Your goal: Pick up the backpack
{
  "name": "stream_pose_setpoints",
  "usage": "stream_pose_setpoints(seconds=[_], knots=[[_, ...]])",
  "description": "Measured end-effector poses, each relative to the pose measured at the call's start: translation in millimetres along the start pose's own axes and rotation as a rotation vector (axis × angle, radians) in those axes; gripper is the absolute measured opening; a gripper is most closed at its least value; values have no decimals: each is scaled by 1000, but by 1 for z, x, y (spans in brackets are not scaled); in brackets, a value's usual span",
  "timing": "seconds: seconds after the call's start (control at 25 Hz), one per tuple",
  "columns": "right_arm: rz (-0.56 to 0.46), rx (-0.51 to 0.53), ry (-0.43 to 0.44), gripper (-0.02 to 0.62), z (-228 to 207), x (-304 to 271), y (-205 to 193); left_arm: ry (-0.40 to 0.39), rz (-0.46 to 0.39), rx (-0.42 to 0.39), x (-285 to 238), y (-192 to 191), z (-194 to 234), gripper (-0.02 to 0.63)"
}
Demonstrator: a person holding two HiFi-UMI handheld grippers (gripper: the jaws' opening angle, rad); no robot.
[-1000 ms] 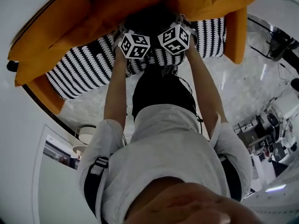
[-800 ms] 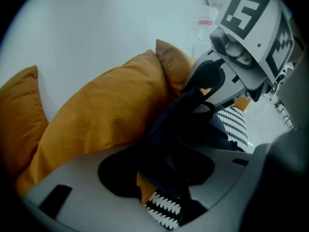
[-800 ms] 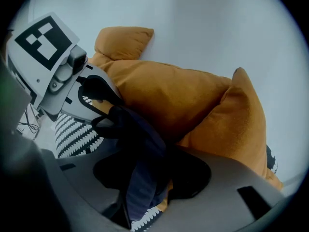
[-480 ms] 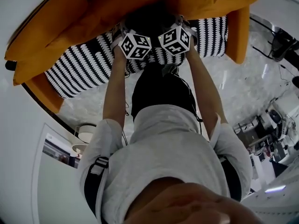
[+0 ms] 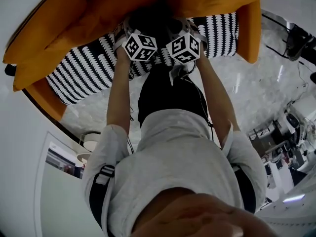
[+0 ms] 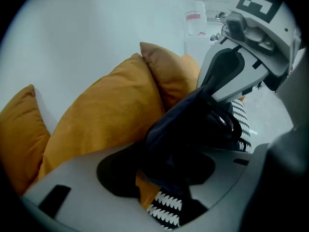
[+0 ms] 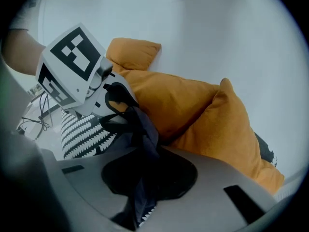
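Observation:
The dark backpack (image 5: 150,21) leans on the sofa against the orange cushions. Both grippers reach into it side by side. In the left gripper view a thick fold of the backpack (image 6: 188,139) lies between the opening jaws of my left gripper (image 6: 164,170). The fold rests against one jaw, and some cushion shows beside the other. My right gripper (image 7: 145,175) is closing, and its pads pinch a narrow dark strap of the backpack (image 7: 142,134). In the head view only the marker cubes of the left gripper (image 5: 139,46) and the right gripper (image 5: 183,47) show.
The sofa has a black-and-white patterned seat (image 5: 84,70), orange back cushions (image 5: 98,14) and an orange arm (image 5: 249,33). Behind it is a white wall (image 6: 96,28). Pale marble floor (image 5: 256,88) lies to the right, with cables and equipment (image 5: 296,38) at its edge.
The right gripper's cube has slid a little toward the left one and toward me. The left gripper's cube has turned slightly. The backpack stays on the sofa.

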State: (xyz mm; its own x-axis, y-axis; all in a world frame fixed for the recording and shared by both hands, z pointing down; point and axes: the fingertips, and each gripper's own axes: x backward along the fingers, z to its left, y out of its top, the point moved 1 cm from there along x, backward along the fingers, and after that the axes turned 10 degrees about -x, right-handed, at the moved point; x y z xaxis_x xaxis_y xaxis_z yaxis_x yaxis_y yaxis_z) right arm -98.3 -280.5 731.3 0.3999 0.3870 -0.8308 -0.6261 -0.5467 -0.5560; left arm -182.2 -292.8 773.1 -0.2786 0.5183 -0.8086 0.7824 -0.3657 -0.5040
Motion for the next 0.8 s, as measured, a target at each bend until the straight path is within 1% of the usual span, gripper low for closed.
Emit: stream_pose_setpoints(seconds=[0.36, 0.52, 0.6, 0.72, 0.8], knots=[[-38, -12, 17, 72, 11, 23, -16, 44, 10, -72, 8, 8, -20, 198], [-51, -5, 20, 72, 24, 37, -21, 43, 6, -73, 21, 4, -33, 193], [-57, -8, 19, 72, 25, 42, -30, 37, -1, -56, 23, 6, -42, 165], [-71, -17, 19, 72, 29, 53, -42, 28, 1, -32, 30, 7, -56, 106], [-81, -17, 17, 72, 37, 60, -48, 30, 2, -11, 40, 5, -65, 92]])
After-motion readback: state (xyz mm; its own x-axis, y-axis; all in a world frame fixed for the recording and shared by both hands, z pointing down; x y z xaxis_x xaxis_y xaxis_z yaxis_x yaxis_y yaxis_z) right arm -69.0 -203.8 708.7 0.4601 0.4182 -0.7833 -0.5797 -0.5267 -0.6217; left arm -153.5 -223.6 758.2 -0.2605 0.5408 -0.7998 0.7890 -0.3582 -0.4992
